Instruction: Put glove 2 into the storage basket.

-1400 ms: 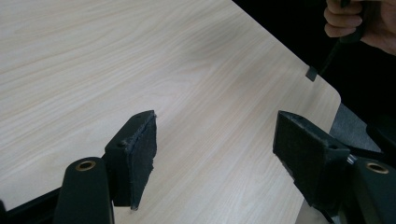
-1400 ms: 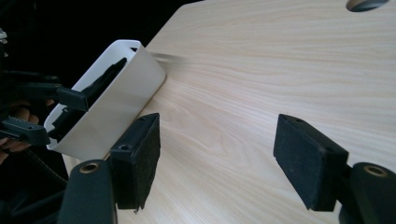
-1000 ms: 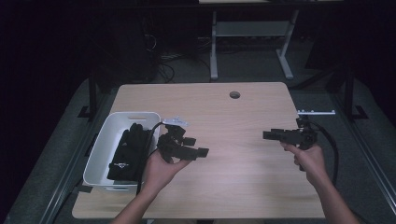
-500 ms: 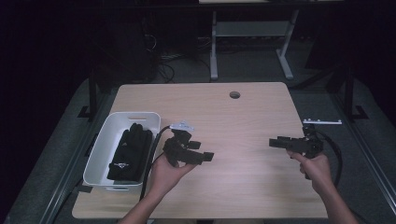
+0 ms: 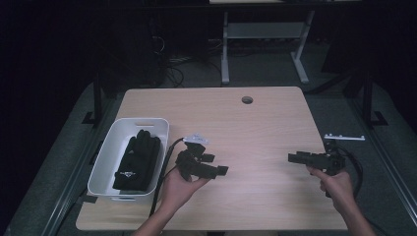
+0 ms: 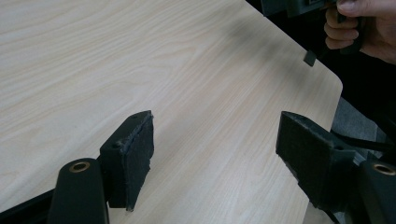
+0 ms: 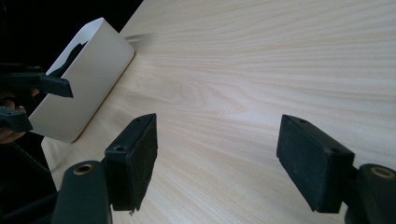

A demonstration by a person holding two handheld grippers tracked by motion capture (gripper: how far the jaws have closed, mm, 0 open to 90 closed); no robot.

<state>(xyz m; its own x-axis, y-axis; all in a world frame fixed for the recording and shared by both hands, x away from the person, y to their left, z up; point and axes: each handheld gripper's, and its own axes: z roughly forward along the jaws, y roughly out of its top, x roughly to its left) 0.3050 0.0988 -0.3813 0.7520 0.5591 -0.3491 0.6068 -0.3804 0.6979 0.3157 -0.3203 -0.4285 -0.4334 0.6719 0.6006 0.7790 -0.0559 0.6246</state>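
Seen from above: a pale wooden table with rounded corners [image 5: 255, 128] in a dark room. Near its left edge, a white rectangular plastic bin [image 5: 110, 164] with a pair of black fabric gloves [image 5: 137, 160] lying inside, heaped along the bin's length.

Just right of the bin, the left gripper [image 5: 219, 170], black and two-jawed, held in the left hand [image 5: 179, 187], jaws pointing right across the bare tabletop. Jaws spread wide, nothing between them; the left gripper view shows only wood grain between the two black foam pads [image 6: 135, 154].

Near the table's right edge, the right gripper [image 5: 293, 158] held in the right hand [image 5: 337, 184], jaws pointing left toward the bin. Jaws likewise spread wide and empty; the right gripper view looks past them over bare wood to the bin's white wall [image 7: 88, 74] in the distance.

Judged step: reaching for the gloves in the bin. To do it well: turn the left gripper, the nearer one, back toward the bin and tip the jaws downward over its rim. Keep the jaws spread until both pads straddle a fold of fabric, then close firmly, since soft cloth slips easily. Lift straight up to clear the bin wall without dragging the bin along. Keep the right gripper well apart until the glove is out.
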